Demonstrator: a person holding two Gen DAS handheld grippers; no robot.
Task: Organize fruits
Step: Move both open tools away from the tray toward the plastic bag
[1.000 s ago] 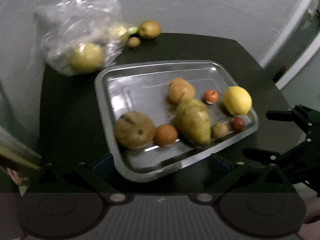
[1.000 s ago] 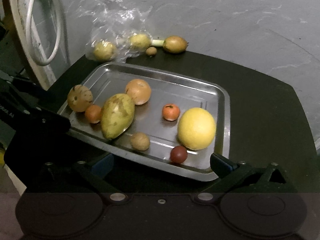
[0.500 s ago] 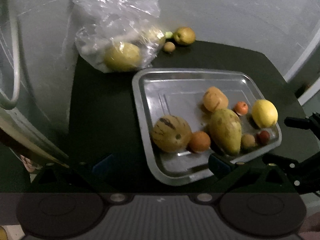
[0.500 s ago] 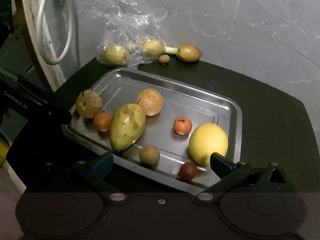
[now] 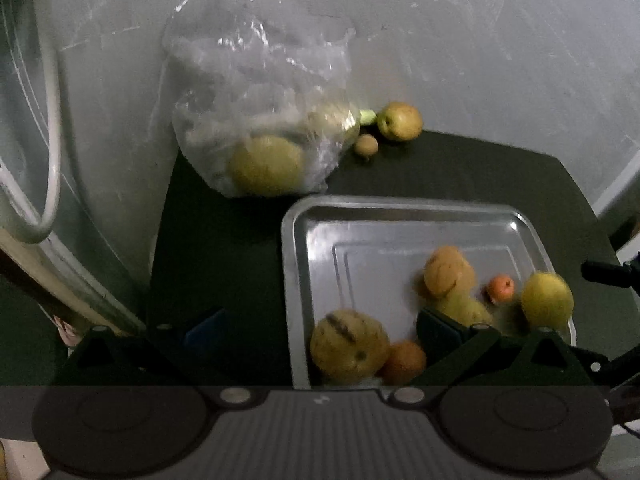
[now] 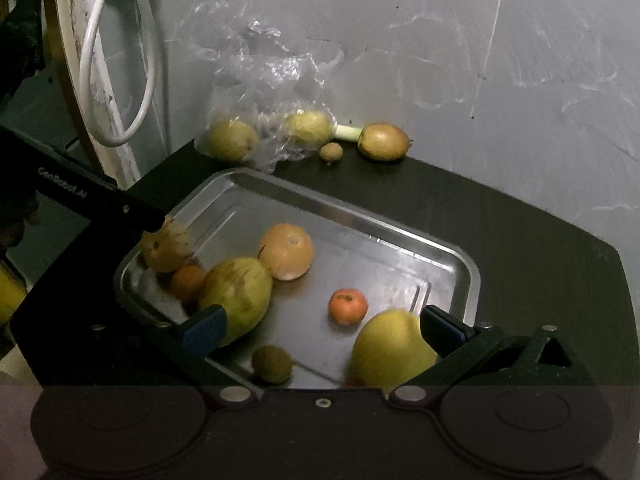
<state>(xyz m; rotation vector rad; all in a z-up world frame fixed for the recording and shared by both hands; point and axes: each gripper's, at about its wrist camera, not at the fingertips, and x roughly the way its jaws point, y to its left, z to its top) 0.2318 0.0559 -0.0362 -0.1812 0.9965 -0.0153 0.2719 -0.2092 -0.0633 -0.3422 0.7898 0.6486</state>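
So the fruit is mostly sitting in the metal tray (image 6: 448,256), which lies flat on the dark table (image 6: 540,248). Using the tray as the reference: a big green mango (image 6: 236,298) lies along its near-left part, touching a round orange-tan fruit (image 6: 286,252) just behind it. A speckled yellow melon-ish fruit (image 6: 166,244) is tucked into the tray's left corner with a small orange one (image 6: 187,282) right beside it. Middle of the tray has a little tangerine (image 6: 348,306) on its own. Near edge holds a small brown round fruit (image 6: 272,364), and the near-right corner has a big yellow lemon-like fruit (image 6: 390,354).

Behind the tray, against the grey wall (image 6: 480,60), there's a crinkly clear plastic bag (image 5: 260,92) with a couple of yellow-green fruits inside. To the right of the bag, still beyond the tray's far edge, a tiny brown fruit (image 6: 331,152) and a bigger olive-coloured one (image 6: 384,141) sit loose on the table.

The right gripper (image 6: 322,326) hovers over the tray's near side, fingers spread wide, holding nothing. The left gripper (image 5: 322,326) is over the tray's left near corner, also spread apart and empty. The left view is pretty blurry.
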